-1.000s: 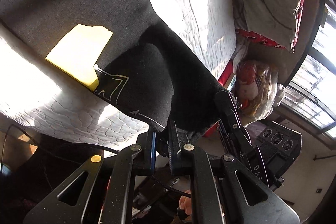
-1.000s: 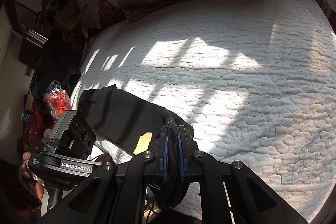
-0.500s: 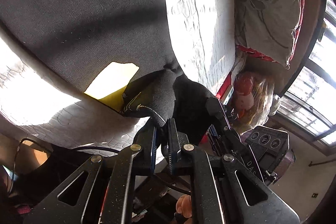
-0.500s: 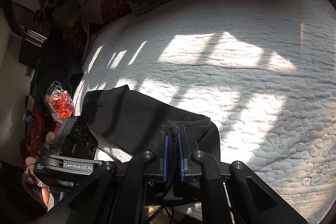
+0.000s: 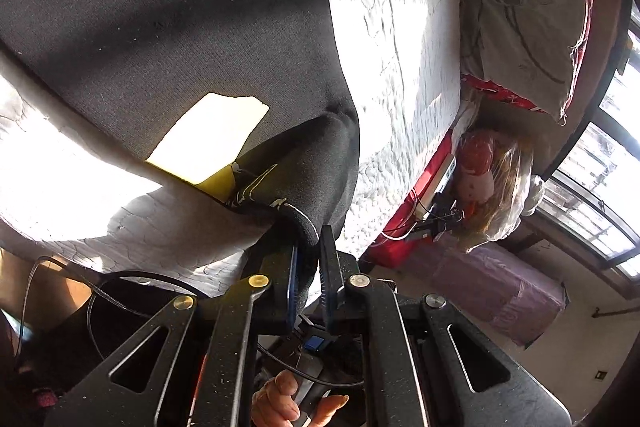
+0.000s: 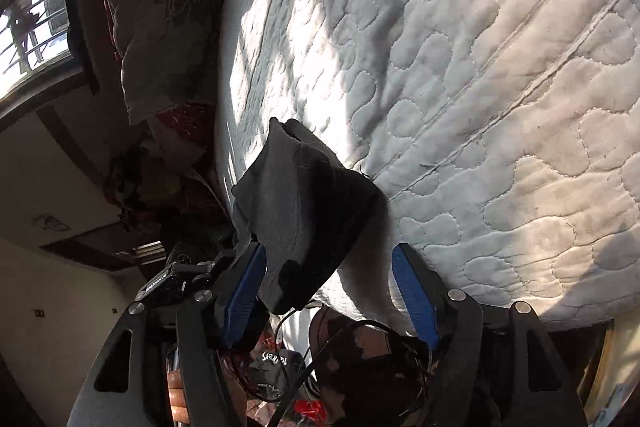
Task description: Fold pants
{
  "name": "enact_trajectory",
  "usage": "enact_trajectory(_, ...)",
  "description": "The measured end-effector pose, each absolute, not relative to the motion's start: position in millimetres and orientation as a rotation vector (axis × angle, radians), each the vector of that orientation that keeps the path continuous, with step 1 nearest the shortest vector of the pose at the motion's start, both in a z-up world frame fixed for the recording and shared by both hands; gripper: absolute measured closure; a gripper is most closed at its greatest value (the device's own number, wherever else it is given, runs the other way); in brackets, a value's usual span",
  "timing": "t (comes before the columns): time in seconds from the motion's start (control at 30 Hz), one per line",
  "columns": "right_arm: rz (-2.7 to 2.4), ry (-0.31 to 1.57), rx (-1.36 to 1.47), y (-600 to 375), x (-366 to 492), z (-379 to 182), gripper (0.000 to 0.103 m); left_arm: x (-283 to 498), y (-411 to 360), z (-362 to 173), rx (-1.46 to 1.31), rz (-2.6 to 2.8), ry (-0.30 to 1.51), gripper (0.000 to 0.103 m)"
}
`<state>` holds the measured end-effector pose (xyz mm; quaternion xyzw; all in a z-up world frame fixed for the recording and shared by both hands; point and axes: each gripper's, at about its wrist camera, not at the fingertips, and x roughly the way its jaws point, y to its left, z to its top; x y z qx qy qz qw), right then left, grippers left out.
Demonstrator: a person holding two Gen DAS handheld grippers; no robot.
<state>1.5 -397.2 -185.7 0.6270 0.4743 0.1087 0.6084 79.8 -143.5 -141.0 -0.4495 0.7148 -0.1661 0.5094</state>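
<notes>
Mostly matte black knit pants over puffy quilted mattress.

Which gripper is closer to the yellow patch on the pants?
Left. The left gripper is shut on the pants hem just below the yellow patch. The right gripper is opening at another corner; no patch shows in its view.

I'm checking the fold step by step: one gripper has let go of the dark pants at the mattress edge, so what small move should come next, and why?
Probably draw the right gripper back clear of the pants. Its jaws are opening and the cloth hangs loose between them, while the left gripper pinches its corner at the mattress edge.
</notes>
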Motion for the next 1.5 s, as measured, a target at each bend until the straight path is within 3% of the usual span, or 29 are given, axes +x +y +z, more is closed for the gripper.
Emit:
enact_trajectory(0.23, 0.274, 0.946, 1.580, -388, 20, -194, 0.038, 75, -143, -139, -1.077, -0.372, 1.711, 0.096)
enact_trajectory(0.27, 0.270, 0.932, 1.557, -390, 21, -188, 0.056, 75, -146, -139, -1.072, -0.373, 1.716, 0.096)
enact_trajectory(0.3, 0.263, 0.935, 1.504, -393, 24, -180, 0.087, 73, -151, -140, -1.067, -0.374, 1.726, 0.096)
enact_trajectory(0.33, 0.272, 0.939, 1.453, -395, 27, -172, 0.089, 71, -156, -141, -1.060, -0.375, 1.738, 0.096)
enact_trajectory(0.7, 0.180, 1.087, 0.817, -405, 65, -87, 0.089, 70, -203, -147, -1.021, -0.421, 1.804, 0.096)
enact_trajectory(1.07, 0.193, 1.157, 0.648, -376, 89, -66, 0.089, 78, -161, -142, -1.180, -0.429, 1.777, 0.096)
enact_trajectory(1.5, 0.217, 1.223, 0.437, -276, 133, -49, 0.089, 88, -73, -159, -1.342, -0.349, 1.714, 0.096)
